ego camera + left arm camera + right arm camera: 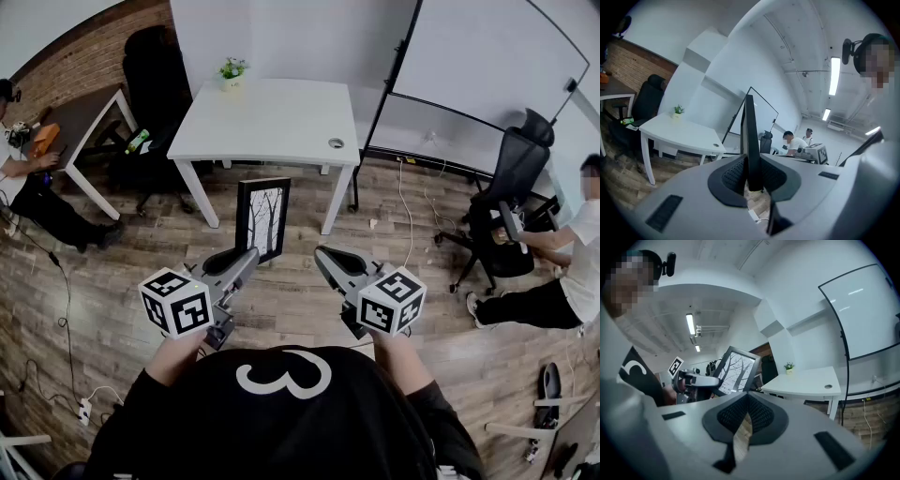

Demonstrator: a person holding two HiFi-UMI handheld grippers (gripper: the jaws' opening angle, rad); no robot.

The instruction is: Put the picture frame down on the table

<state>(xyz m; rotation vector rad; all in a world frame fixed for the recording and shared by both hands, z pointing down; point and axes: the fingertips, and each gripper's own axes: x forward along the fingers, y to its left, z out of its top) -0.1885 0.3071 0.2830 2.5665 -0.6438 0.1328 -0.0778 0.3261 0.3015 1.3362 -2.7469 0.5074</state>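
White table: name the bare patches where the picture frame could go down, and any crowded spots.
Most of the white table is bare: the middle and front left, between the potted plant at its far left corner and the cable hole near the front right edge. Only those spots are taken. The picture frame is clamped in the left gripper.

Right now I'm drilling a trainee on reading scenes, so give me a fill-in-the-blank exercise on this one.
1. The left gripper is shut on the picture frame, whose picture shows bare ____.
2. The right gripper, jaws together, holds ____.
3. The white table bears a small potted ____ at its far edge.
Missing words: trees; nothing; plant.
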